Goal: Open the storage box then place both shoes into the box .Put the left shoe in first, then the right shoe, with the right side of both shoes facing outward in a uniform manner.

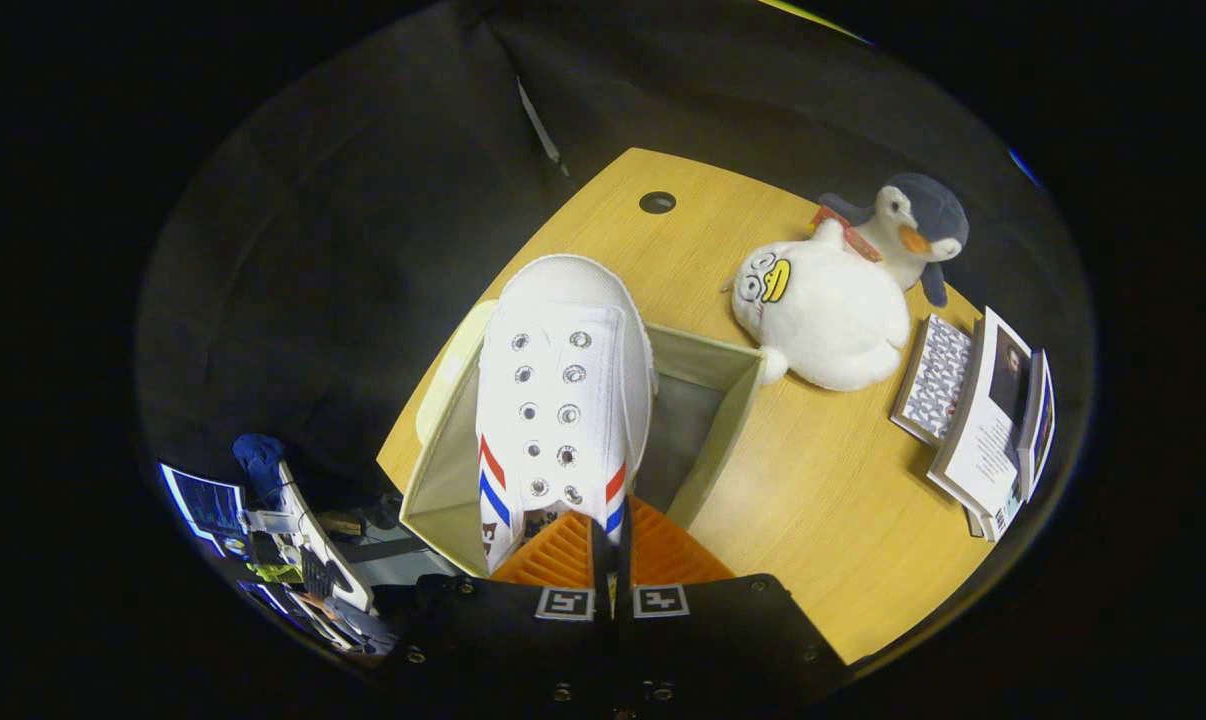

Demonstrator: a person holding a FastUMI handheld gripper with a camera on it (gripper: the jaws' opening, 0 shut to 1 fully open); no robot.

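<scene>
Our claw (611,545) pinches the shoe (563,390) above the open box (723,420); plush toys (828,320) and books (983,420) sit beside it.

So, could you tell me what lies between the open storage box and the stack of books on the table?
In the gripper view, bare wooden table fills the stretch between the storage box and the books. The white plush toy sits further back, and the gripper holds the white shoe above the box.

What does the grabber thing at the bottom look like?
The gripper has two orange fingers with ridged faces, thin black inner edges, and a black body with small screws. Two black-and-white square tags sit on the body, side by side, behind the fingers.
</scene>
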